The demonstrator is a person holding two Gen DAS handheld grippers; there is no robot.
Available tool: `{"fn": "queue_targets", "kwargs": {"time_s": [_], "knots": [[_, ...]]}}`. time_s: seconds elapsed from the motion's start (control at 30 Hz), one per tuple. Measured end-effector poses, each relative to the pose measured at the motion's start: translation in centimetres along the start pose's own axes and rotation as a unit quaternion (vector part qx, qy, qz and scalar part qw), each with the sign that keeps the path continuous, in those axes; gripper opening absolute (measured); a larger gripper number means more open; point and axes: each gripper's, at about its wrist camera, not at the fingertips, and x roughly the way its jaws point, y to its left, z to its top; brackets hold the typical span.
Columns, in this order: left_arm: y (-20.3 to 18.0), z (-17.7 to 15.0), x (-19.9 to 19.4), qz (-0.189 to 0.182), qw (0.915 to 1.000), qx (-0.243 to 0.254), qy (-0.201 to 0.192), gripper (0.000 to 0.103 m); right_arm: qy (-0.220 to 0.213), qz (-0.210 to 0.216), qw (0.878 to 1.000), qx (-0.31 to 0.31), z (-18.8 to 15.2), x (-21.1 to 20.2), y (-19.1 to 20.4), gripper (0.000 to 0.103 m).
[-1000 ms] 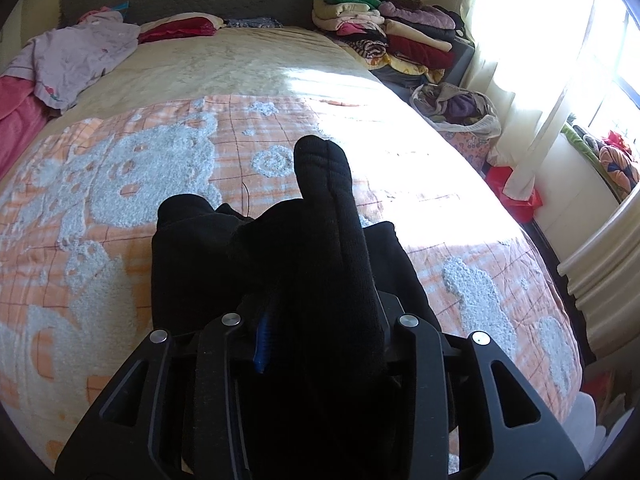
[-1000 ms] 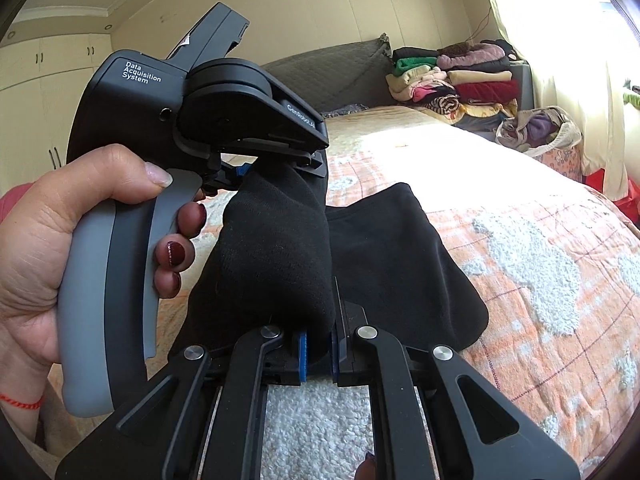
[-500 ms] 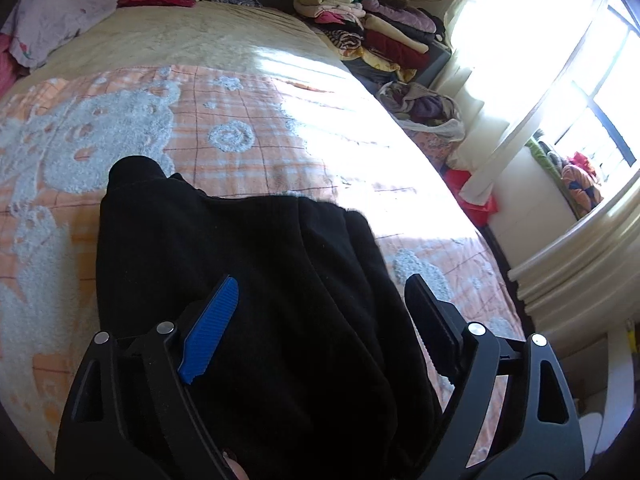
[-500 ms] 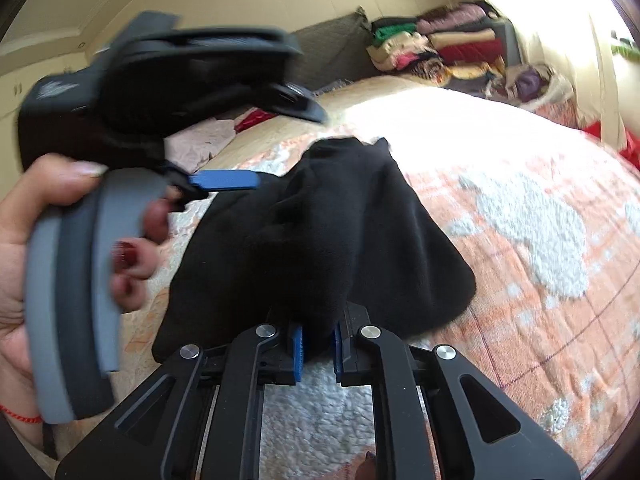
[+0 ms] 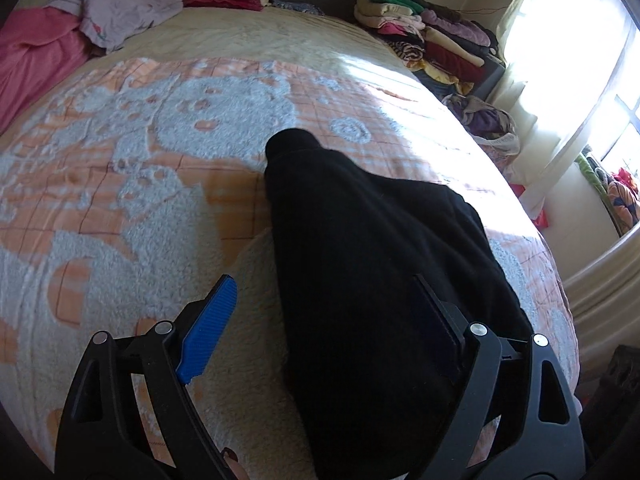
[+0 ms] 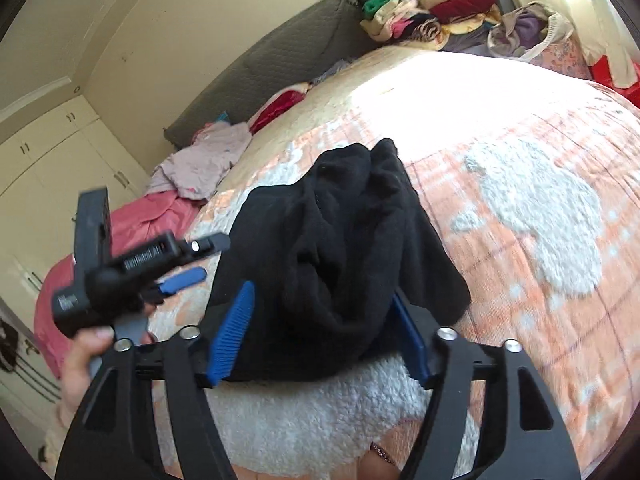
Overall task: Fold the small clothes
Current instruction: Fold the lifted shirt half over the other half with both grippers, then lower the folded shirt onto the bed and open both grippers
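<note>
Black fleece garment lies bunched on an orange-and-white plush blanket spread across a bed, its rounded upper end reaching toward the middle of the blanket's pattern. In the left wrist view, the left gripper hangs over the near part of the cloth with its jaws spread wide: the blue-padded finger sits clear of the fabric over the blanket, while the other finger lies against the garment's right side. In the right wrist view, the right gripper also stands wide apart, its two blue pads flanking the near, folded edge of the garment without pinching it. The left gripper, held in the person's left hand, appears blurred just beside the cloth's left edge. Beyond the blanket, a pink sheet and a lilac garment lie at the head of the bed, and a pile of folded clothes stands near the sunlit curtain.
</note>
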Motion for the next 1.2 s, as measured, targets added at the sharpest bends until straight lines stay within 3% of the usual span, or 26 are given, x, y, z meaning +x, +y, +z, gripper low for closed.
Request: {"fn": "queue_targets", "kwargs": {"time_s": [0.2, 0.4, 0.73, 0.9, 1.07, 1.2], "knots": [[-0.5, -1.2, 0.1, -0.004, 0.9999, 0.014, 0.008, 0.079, 0.062, 0.009, 0.998, 0.008, 3.7, 3.0, -0.9, 0.069], [-0.8, -1.4, 0.1, -0.005, 0.9995, 0.027, 0.014, 0.081, 0.105, -0.011, 0.994, -0.007, 5.3, 5.8, -1.4, 0.067], [-0.5, -1.4, 0.3, -0.013, 0.9994, 0.024, 0.021, 0.082, 0.097, -0.016, 0.994, -0.047, 6.2, 6.9, -0.6, 0.039], [-0.7, -1.5, 0.2, -0.016, 0.9993, 0.025, 0.022, 0.082, 0.079, -0.038, 0.991, -0.102, 6.3, 6.6, 1.2, 0.023], [-1.7, -1.6, -0.4, -0.024, 0.9988, 0.038, 0.020, 0.082, 0.063, -0.039, 0.983, -0.169, 7.3, 5.4, 3.7, 0.020], [-2.6, -1.8, -0.5, -0.035, 0.9981, 0.046, 0.022, 0.082, 0.049, -0.055, 0.979, -0.192, 8.1, 4.9, 3.2, 0.020]]}}
